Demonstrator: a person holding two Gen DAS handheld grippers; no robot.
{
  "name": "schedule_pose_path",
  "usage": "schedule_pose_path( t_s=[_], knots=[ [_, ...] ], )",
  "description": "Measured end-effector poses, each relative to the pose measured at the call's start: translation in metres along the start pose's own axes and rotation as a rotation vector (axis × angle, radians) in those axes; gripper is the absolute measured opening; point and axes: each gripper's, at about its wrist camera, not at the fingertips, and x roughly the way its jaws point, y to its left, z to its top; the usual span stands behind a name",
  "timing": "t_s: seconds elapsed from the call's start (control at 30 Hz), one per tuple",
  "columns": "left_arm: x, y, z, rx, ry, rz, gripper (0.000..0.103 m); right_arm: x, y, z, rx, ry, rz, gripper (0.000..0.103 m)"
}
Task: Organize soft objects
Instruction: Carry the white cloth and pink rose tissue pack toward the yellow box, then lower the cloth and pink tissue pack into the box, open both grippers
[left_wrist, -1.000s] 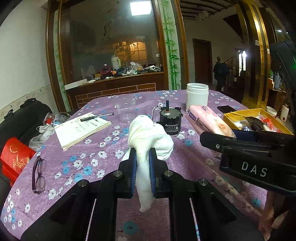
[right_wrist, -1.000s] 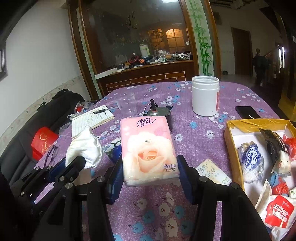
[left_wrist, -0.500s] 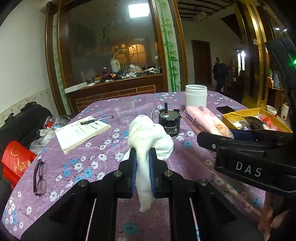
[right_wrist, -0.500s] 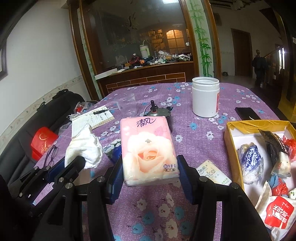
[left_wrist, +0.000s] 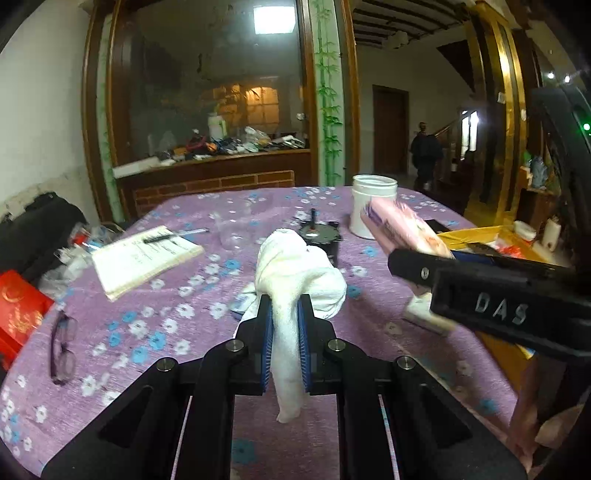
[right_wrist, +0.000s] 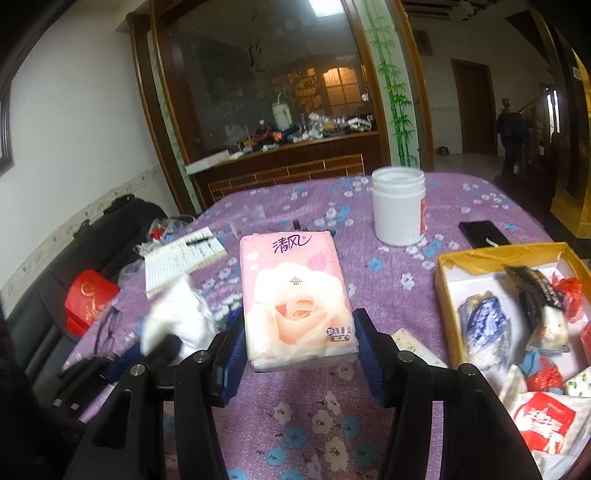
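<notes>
The left hand-held gripper (left_wrist: 284, 332) is squeezed tight on a soft white cloth (left_wrist: 295, 273), which it holds up above the round counter with the purple flowered cover (left_wrist: 177, 310). The right hand-held gripper (right_wrist: 299, 343) grips a pink pack of tissues with a rose on it (right_wrist: 295, 295) by its two long sides, also up in the air. Just to the right sits a yellow cardboard box (right_wrist: 447, 295), open on top and partly filled with small packets, and there is bare purple cover between it and the pack.

The yellow box (right_wrist: 448, 295) runs off the right edge — the white cloth (right_wrist: 177, 317) there is motion-blurred.
</notes>
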Motion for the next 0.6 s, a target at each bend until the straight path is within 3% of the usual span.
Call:
schedule_pose_path(
  t_s=[0.3, 0.6],
  knots=[
    [-0.015, -0.037, 0.021, 0.001, 0.049, -0.149, 0.010, -0.050, -0.047, 0.009, 0.104, -0.041, 0.006, 0.055],
    [-0.009, -0.114, 0.065, 0.046, 0.107, -0.344, 0.010, -0.098, -0.136, 0.020, 0.214, -0.097, -0.097, 0.055]
  ],
)
